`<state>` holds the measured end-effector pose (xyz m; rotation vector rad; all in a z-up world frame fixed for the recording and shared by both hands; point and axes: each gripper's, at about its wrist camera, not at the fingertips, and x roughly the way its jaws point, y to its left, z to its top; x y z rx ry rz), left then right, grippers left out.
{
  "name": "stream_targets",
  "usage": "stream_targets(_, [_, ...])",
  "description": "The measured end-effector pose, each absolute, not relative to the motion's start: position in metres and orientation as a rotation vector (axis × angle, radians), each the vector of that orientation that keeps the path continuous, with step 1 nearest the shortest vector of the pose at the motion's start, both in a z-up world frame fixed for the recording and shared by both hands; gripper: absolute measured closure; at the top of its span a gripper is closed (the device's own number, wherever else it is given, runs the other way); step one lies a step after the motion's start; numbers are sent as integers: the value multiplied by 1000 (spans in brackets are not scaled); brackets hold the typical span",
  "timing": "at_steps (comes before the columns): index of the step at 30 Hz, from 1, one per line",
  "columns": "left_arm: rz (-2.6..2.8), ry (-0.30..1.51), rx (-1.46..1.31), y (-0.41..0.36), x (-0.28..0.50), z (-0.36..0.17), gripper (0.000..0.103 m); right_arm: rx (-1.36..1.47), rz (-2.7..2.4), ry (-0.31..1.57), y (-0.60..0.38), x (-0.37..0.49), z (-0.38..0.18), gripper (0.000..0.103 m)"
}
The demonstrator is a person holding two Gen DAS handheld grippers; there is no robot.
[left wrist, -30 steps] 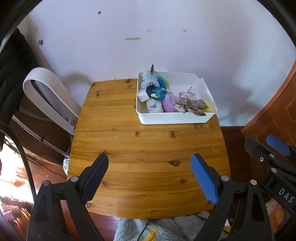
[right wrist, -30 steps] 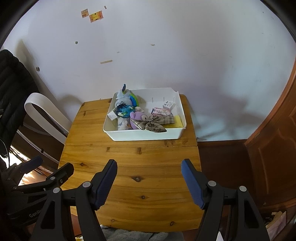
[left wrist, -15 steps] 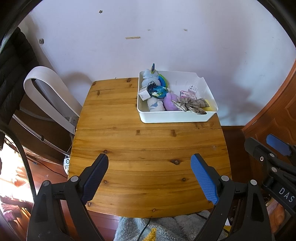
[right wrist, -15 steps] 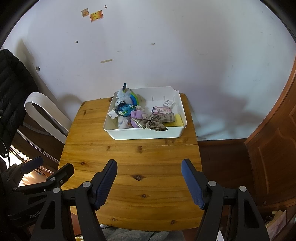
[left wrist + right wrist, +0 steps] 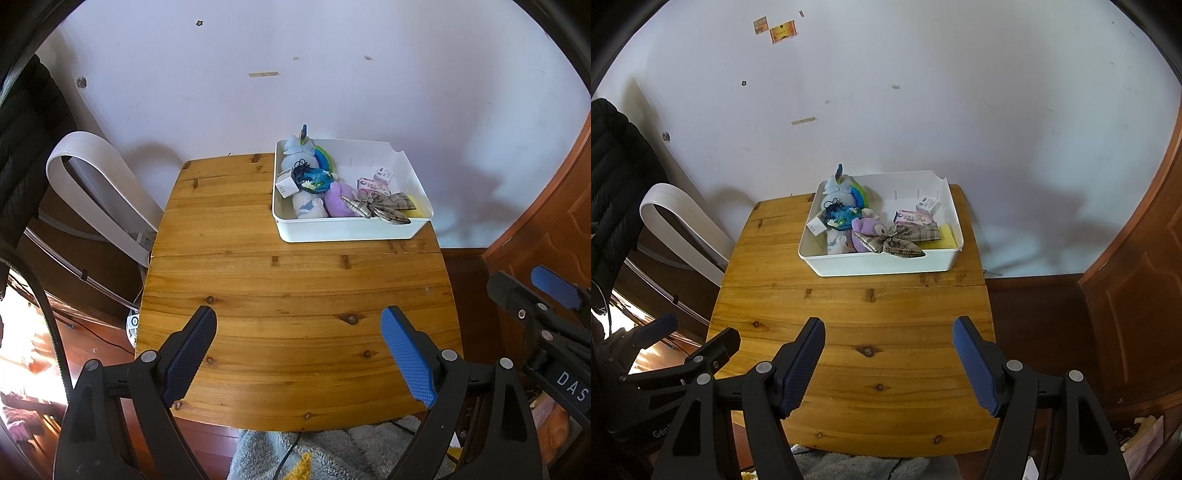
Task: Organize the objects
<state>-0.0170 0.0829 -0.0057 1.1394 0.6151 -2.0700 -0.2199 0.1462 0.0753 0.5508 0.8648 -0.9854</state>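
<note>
A white bin stands at the far right of a wooden table. In it lie a pale blue plush, a purple plush, a plaid bow, a blue pouch, small boxes and a yellow sponge. My left gripper hangs open over the table's near part, holding nothing. My right gripper is likewise open and empty, well short of the bin.
A white curved appliance stands left of the table, with a black padded jacket beyond it. A wooden door is at the right. A grey fluffy rug lies under the table's near edge. The white wall is right behind the bin.
</note>
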Motion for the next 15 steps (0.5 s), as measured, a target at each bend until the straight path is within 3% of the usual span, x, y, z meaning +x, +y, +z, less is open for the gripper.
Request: stream_targets(15, [-2054, 621, 1152, 84, -14, -7, 11, 566, -977, 878, 158, -220, 70, 30])
